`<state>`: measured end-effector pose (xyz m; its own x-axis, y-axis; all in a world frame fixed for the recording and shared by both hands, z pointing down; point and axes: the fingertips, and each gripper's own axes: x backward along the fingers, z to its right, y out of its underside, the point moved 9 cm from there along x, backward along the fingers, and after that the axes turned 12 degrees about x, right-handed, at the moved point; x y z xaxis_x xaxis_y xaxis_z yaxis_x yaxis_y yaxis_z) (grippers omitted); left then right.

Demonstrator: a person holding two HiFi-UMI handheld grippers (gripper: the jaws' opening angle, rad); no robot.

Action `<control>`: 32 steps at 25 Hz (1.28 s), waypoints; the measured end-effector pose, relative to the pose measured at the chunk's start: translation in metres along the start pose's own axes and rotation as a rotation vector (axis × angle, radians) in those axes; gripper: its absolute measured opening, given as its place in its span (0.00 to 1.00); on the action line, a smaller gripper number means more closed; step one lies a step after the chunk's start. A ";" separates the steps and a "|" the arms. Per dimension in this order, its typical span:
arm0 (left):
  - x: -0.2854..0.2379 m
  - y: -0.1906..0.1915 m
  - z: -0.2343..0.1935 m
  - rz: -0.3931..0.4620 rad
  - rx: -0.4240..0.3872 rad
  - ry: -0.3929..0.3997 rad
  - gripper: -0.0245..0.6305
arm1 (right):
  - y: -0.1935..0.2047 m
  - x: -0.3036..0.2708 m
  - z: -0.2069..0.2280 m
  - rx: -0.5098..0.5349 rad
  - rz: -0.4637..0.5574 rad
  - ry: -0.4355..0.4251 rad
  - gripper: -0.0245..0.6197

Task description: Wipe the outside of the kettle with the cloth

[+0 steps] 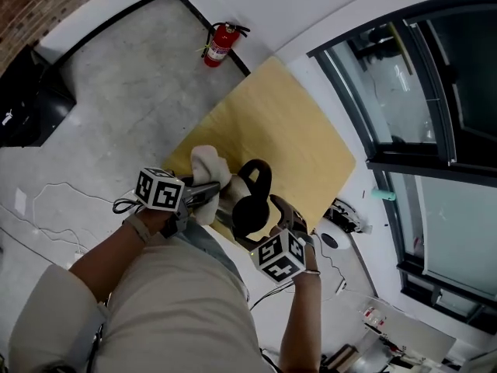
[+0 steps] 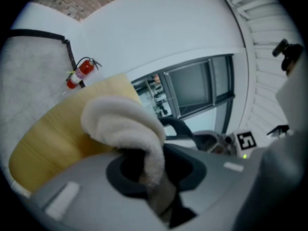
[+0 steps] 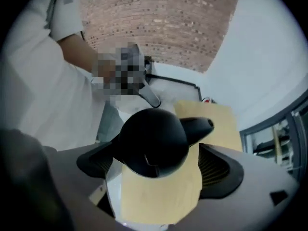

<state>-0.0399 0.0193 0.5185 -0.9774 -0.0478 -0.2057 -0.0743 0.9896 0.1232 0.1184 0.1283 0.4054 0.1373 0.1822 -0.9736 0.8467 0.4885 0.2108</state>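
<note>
Looking down from the head view, a pale wooden desk (image 1: 289,123) stands on a grey floor, and both of my grippers meet at its near corner. The kettle (image 1: 248,212) sits there, black on top, with a looped handle (image 1: 260,173) arching over it.

My left gripper (image 1: 203,195) comes in from the left. In the left gripper view its jaws are closed narrow on a white cloth (image 2: 120,121), which bulges out ahead of them in a thick, fluffy fold. In the head view the cloth (image 1: 206,162) lies just beside the kettle's left flank; I cannot tell whether it touches.

My right gripper (image 1: 268,225) is at the kettle's near side. In the right gripper view its jaws stand wide with the kettle's dark dome (image 3: 151,138) between them. A strip of desk (image 3: 159,196) shows beside the spout (image 3: 202,124), so I do not see a firm clamp.

My judgement on handling:
- **Cloth:** It is soft, light and limp. It will fold and drag, so it is best pinched deep with a padded bunch left forward.
- **Kettle:** It looks rigid, smooth and rather slippery, and its rounded top offers poor purchase. It is near the desk edge and could slide or tip under wiping pressure. I would brace it low on the body or by the handle.
</note>
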 end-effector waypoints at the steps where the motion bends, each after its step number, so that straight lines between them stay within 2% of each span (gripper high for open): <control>1: -0.004 0.007 -0.002 0.000 0.008 -0.019 0.17 | -0.001 -0.005 0.004 -0.056 -0.030 -0.066 0.91; 3: -0.008 0.016 -0.002 0.043 0.041 -0.031 0.17 | -0.003 -0.014 0.006 -0.176 -0.078 -0.164 0.91; 5: -0.009 0.018 0.009 0.099 0.063 0.018 0.17 | -0.005 -0.018 0.002 -0.284 -0.092 -0.181 0.90; 6: -0.009 0.017 0.018 0.117 0.049 0.055 0.17 | -0.006 -0.019 -0.002 -0.331 -0.089 -0.171 0.90; 8: -0.014 0.011 0.034 0.112 -0.052 0.090 0.17 | -0.007 -0.019 -0.006 -0.389 -0.069 -0.149 0.90; 10: -0.024 0.002 0.033 0.064 -0.157 0.037 0.17 | -0.006 -0.017 -0.005 -0.406 -0.039 -0.140 0.90; 11: -0.029 -0.002 0.026 0.038 -0.170 -0.008 0.17 | -0.005 -0.013 -0.004 -0.414 -0.020 -0.132 0.90; 13: -0.033 -0.005 0.009 -0.001 -0.145 -0.067 0.17 | -0.004 0.004 -0.003 -0.423 0.030 -0.088 0.90; 16: -0.019 -0.006 0.006 0.005 -0.118 -0.051 0.17 | 0.005 0.026 -0.007 -0.341 0.064 -0.005 0.90; 19: -0.009 -0.002 0.024 0.027 -0.081 0.036 0.17 | 0.015 0.016 -0.028 -0.137 -0.032 0.013 0.90; 21: -0.015 0.003 0.043 0.035 -0.097 0.095 0.17 | 0.012 0.000 -0.039 -0.072 -0.076 0.021 0.90; 22: -0.020 0.006 0.050 0.043 -0.139 0.090 0.17 | 0.008 -0.007 -0.040 -0.082 -0.082 0.031 0.90; 24: -0.030 0.008 0.044 0.065 -0.229 0.033 0.17 | 0.002 -0.015 -0.036 -0.115 -0.097 0.042 0.90; 25: -0.035 0.006 0.027 0.074 -0.221 -0.005 0.17 | 0.001 -0.016 -0.035 -0.119 -0.106 0.039 0.90; 26: -0.038 0.004 0.005 0.075 -0.162 -0.046 0.17 | 0.000 -0.018 -0.034 -0.116 -0.114 0.038 0.90; 28: -0.041 0.002 -0.031 0.049 0.009 -0.104 0.16 | -0.001 -0.020 -0.035 -0.106 -0.130 0.047 0.90; 29: -0.039 0.002 -0.025 0.032 0.034 -0.093 0.15 | -0.002 -0.021 -0.036 -0.103 -0.141 0.055 0.90; 30: -0.036 0.002 -0.001 0.017 -0.019 -0.048 0.15 | -0.002 -0.022 -0.037 -0.099 -0.153 0.063 0.90; 32: -0.034 0.002 0.061 -0.008 -0.238 0.056 0.16 | -0.002 -0.024 -0.036 -0.095 -0.167 0.070 0.90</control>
<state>0.0057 0.0313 0.4664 -0.9855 -0.0697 -0.1546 -0.1203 0.9297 0.3480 0.0950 0.1539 0.4311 -0.0393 0.1490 -0.9881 0.8023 0.5941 0.0577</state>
